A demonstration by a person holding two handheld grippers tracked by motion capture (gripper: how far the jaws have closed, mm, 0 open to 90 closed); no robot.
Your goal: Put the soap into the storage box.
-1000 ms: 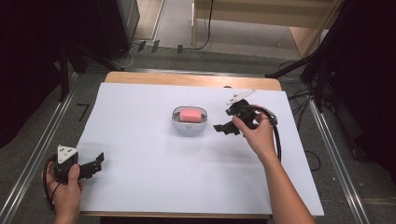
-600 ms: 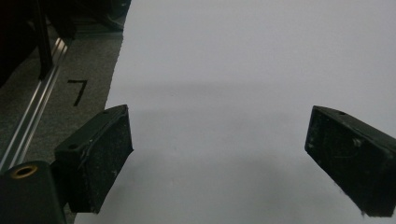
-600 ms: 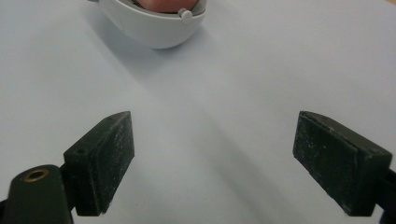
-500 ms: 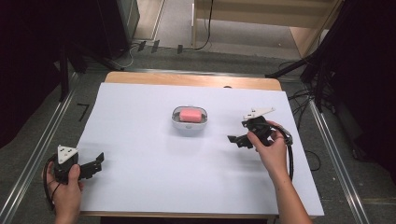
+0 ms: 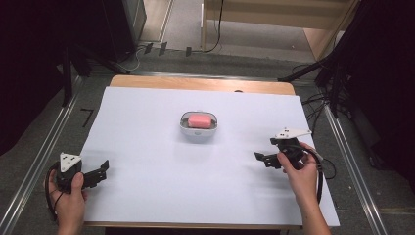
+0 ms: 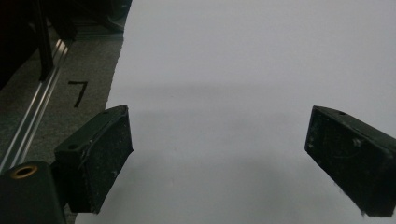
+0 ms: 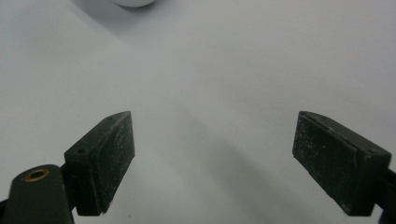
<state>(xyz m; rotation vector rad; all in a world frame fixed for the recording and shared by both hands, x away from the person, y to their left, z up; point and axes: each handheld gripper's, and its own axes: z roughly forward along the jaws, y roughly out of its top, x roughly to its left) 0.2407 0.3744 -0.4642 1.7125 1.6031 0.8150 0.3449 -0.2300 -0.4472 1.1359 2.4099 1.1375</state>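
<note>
At the right edge of the white-covered table [image 5: 147,196], the right gripper [image 5: 266,160] has drawn back from the small white oval dish [image 5: 198,132] holding a pink rectangular block [image 5: 199,120], which sits mid-table, well apart from both tools. Its jaws gape wide and empty. The left gripper [image 5: 98,172] rests unmoved near the left corner, equally open and empty. The retreat suggests the placing is finished.

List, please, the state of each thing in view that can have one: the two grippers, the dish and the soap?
Left gripper: open, jaws wide apart, nothing between them, at the table's near left corner.
Right gripper: open, nothing between its jaws, over the sheet at the right.
White dish: upright at the middle of the white sheet, no lid on it.
Pink soap bar: lying inside the dish, untouched.
</note>
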